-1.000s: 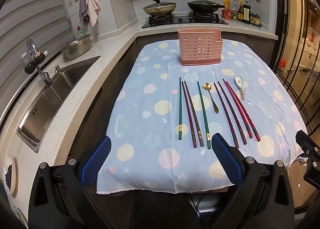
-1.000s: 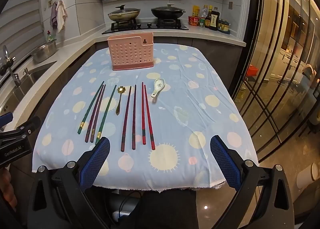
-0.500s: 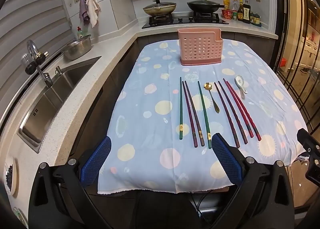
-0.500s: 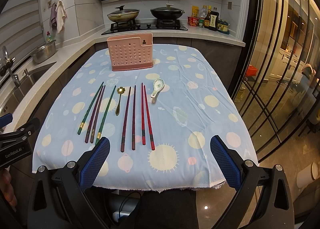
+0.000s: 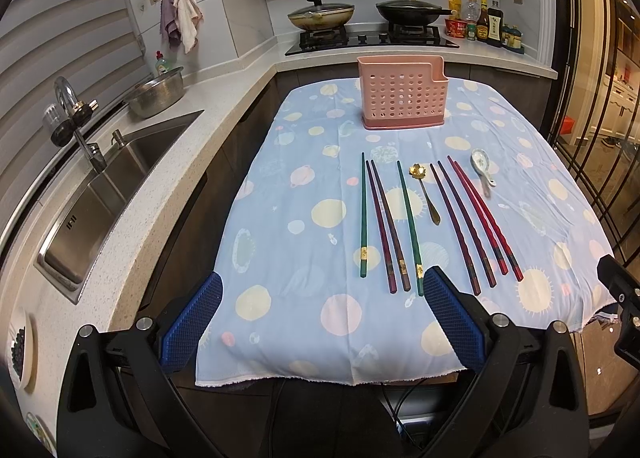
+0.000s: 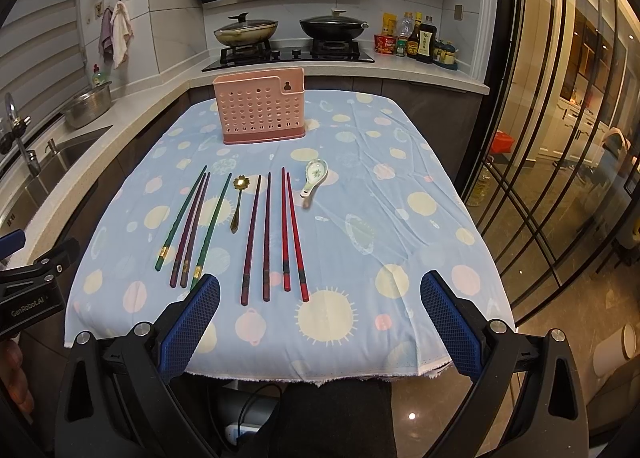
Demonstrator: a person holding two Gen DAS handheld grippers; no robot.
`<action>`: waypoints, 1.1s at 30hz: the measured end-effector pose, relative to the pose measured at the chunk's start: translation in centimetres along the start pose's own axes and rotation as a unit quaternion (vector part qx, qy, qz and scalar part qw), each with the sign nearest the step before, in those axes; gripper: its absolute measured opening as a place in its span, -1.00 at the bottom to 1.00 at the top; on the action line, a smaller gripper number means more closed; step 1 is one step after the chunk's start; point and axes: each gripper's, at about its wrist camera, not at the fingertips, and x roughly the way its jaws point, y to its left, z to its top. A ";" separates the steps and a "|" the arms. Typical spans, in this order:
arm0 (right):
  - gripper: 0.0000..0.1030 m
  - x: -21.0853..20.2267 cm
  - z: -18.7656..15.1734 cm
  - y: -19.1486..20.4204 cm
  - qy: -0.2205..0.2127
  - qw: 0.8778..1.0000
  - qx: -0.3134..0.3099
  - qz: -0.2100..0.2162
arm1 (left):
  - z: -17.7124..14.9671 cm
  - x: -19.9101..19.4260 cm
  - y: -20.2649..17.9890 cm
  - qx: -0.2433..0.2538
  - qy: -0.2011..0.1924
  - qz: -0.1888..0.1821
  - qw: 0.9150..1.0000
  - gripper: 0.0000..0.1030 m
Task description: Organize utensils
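Both grippers, left [image 5: 320, 314] and right [image 6: 320, 312], spread wide and empty at the table's near edge, chopsticks [image 6: 266, 236] and spoons [image 6: 314, 178] flat before the holder [image 6: 260, 108]; risk: thin sticks rolling off the pads or snagging cloth [image 6: 400, 250].

Both wrist views face forward over the near table edge [image 5: 320, 376], sharing the tabletop.
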 end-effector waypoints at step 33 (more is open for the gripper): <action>0.87 -0.8 0.2 0.4 -0.001 1.000 -0.003 0.003 | -0.1 -0.1 0.0 -0.001 0.002 -0.001 1.000 0.86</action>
